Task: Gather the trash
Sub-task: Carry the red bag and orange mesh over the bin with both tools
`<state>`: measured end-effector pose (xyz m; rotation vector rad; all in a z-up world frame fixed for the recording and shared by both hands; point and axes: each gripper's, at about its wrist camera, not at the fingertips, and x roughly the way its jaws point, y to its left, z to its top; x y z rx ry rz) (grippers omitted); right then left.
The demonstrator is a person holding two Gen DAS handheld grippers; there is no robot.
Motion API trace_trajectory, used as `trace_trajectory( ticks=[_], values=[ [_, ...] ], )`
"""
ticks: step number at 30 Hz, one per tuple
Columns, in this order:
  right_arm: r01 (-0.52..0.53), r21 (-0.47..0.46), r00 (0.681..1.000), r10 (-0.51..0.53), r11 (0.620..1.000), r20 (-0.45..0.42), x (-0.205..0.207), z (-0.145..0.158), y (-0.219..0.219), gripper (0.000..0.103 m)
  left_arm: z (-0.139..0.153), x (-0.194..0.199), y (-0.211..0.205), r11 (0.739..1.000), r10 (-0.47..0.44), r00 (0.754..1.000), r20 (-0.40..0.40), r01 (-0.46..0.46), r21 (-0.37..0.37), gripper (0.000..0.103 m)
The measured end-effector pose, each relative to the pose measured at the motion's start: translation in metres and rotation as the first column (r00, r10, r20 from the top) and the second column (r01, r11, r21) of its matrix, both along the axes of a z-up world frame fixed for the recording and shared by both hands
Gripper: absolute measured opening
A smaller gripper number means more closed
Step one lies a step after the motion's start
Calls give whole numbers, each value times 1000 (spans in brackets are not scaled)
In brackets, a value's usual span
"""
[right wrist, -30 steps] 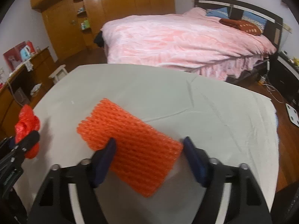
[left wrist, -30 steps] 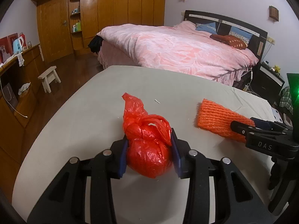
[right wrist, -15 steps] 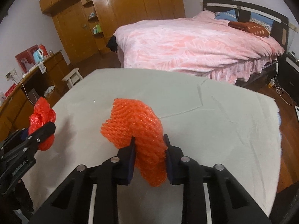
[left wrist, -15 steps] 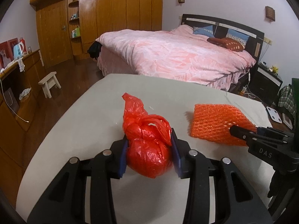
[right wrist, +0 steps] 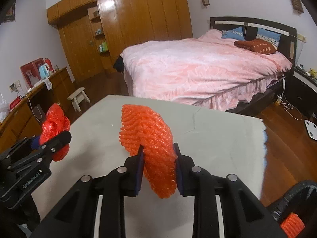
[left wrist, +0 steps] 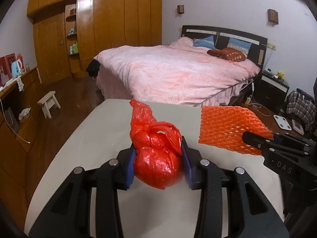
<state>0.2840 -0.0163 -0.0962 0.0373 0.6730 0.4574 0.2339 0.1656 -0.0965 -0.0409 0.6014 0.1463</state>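
My left gripper is shut on a knotted red plastic bag and holds it above the grey table. The bag also shows at the left of the right wrist view. My right gripper is shut on an orange foam net sleeve, squeezed and folded between the pads and lifted off the table. The sleeve also shows at the right of the left wrist view, with the right gripper holding its near corner.
A pink bed stands beyond the table's far edge. A small white stool and a wooden sideboard are at the left. A white scale lies on the wood floor at the right. An orange scrap shows at the bottom right.
My right gripper closed on the foam sleeve and lifted it off the table. Both grippers rose with their loads, and the views tilted up toward the bed.
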Motion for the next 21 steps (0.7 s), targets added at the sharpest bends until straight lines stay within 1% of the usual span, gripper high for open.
trace_trajectory(
  ticks=[12, 21],
  values=[
    [16, 20, 996, -18, 1000, 89, -60, 50, -37, 27, 43, -46, -42, 999, -46, 997, 68, 46, -2, 38],
    [30, 35, 989, -35, 999, 145, -110, 81, -68, 27, 66, -84, -73, 997, -79, 991, 104, 80, -6, 38]
  ],
)
